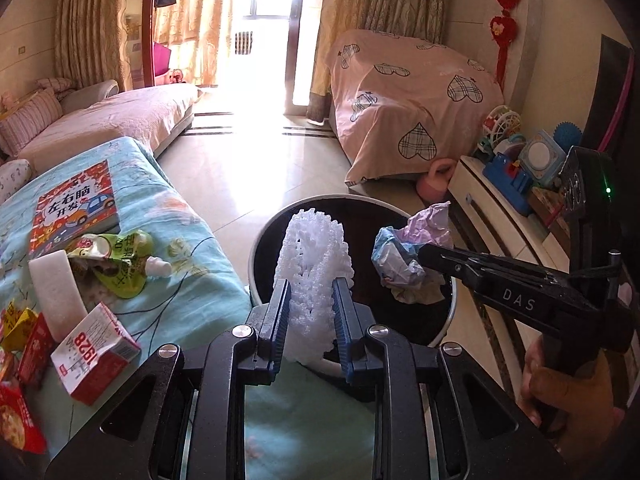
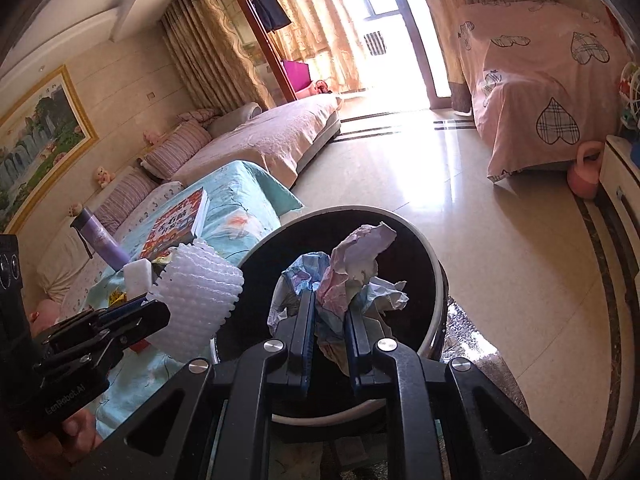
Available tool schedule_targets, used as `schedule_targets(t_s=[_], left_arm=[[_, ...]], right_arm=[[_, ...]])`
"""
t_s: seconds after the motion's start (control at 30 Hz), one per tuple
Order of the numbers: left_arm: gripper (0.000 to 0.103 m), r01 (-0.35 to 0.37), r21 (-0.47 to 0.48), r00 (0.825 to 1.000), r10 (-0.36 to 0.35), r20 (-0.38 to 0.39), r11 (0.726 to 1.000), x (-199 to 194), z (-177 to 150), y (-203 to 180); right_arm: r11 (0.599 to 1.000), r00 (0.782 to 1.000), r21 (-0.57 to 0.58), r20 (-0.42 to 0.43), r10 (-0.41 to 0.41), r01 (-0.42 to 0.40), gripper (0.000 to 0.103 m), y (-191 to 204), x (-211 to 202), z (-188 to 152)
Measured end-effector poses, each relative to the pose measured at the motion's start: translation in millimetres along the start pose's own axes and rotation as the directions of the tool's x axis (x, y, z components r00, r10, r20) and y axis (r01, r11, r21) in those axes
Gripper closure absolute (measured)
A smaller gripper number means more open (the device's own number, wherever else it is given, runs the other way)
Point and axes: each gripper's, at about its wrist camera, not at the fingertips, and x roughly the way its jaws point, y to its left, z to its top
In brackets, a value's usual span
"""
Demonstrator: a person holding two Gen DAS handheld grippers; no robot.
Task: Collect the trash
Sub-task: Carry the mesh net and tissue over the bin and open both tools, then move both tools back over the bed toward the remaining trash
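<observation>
- Foam netting (image 1: 314,272) sits clamped between the blue pads of the left gripper (image 1: 310,308), which is closed on its lower part. The sleeve stands tall above the pads and looks soft, so it could buckle or slide out sideways under a loose hold.
- Judging from the left wrist view, the netting hangs near the close rim of the trash bin (image 1: 256,256), partly over the bench edge. Let go here, it might catch the rim and tumble onto the turquoise cloth (image 1: 188,280) or the floor.
- Crumpled paper (image 2: 344,280) is pinched in the right gripper (image 2: 330,332), closed on the wad's lower folds. It hangs over the bin's dark opening, so a drop looks safer there, though loose flaps could snag on the pads when they part.
- Both grippers crowd the same opening, near each other. Lowering together risks a knock that shakes one load free.
- Light trash may bounce or drift off the rim.
- Other litter remains on the bench: a green pouch (image 1: 120,264), a white foam block (image 1: 54,292) and a red-and-white carton (image 1: 96,356). A book (image 1: 76,208) lies beside them and could be taken as trash by mistake.
</observation>
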Motion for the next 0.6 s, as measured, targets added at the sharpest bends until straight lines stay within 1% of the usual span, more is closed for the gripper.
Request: schedule_targets(t_s=[0.03,0.07,0.1,0.13,0.17,0.23,0.33,0.4,0.47,0.57,0.6], left_arm=[[0.079,0.002,0.002,1.000,-0.002,-0.011,1.000,4.3,0.7,-1.1],[0.070,0.002,0.003,1.000,-0.002,-0.019,1.000,7.0,1.0,-1.5],[0.063,0.001,0.003,1.000,-0.001,-0.027,1.000,9.1,0.8,-1.8],[0.050,-0.003,0.001,1.000,0.003,-0.030,1.000,10.3,0.4,-2.1],[0.041,-0.007,-0.002,1.000,0.006,-0.028,1.000,9.9,-0.5,-1.8],[0.039,-0.001,-0.007,1.000,0.001,-0.018,1.000,5.6,-4.3,0.8],[0.039,-0.006,-0.015,1.000,0.005,-0.019,1.000,-1.6,-13.4,5.9],[0.039,-0.007,-0.028,1.000,0.006,-0.019,1.000,-8.0,-21.6,11.0],[0.038,-0.016,-0.045,1.000,0.015,-0.018,0.999,-16.9,-32.2,18.3],[0.038,-0.035,-0.079,0.999,0.034,-0.010,0.996,-32.1,-48.0,31.9],[0.038,-0.042,-0.094,0.999,0.042,-0.006,0.995,-38.6,-54.2,37.8]], right_arm=[[1.000,1.000,0.002,-0.007,-0.001,0.001,0.085,-0.3,2.1,0.8],[1.000,1.000,0.005,-0.012,-0.001,0.001,0.082,-1.3,5.0,1.9],[1.000,1.000,0.011,-0.019,-0.002,0.002,0.079,-2.6,7.9,2.8],[1.000,1.000,0.015,-0.024,-0.003,0.004,0.073,-2.4,8.4,1.3],[1.000,1.000,0.020,-0.027,-0.001,0.001,0.068,-3.1,9.3,1.2],[1.000,1.000,0.030,-0.023,0.005,-0.005,0.059,-6.7,7.6,1.3],[0.999,1.000,0.039,-0.005,0.009,-0.009,0.056,-6.4,-0.6,-1.0],[0.999,1.000,0.049,0.007,0.016,-0.016,0.052,-6.1,-5.8,-2.8],[0.998,1.000,0.059,0.018,0.026,-0.027,0.037,-3.5,-9.9,-5.6],[0.997,0.998,0.059,0.030,0.050,-0.052,0.024,6.5,-15.2,-12.2],[0.997,0.998,0.056,0.032,0.059,-0.061,0.022,11.7,-16.3,-13.7]])
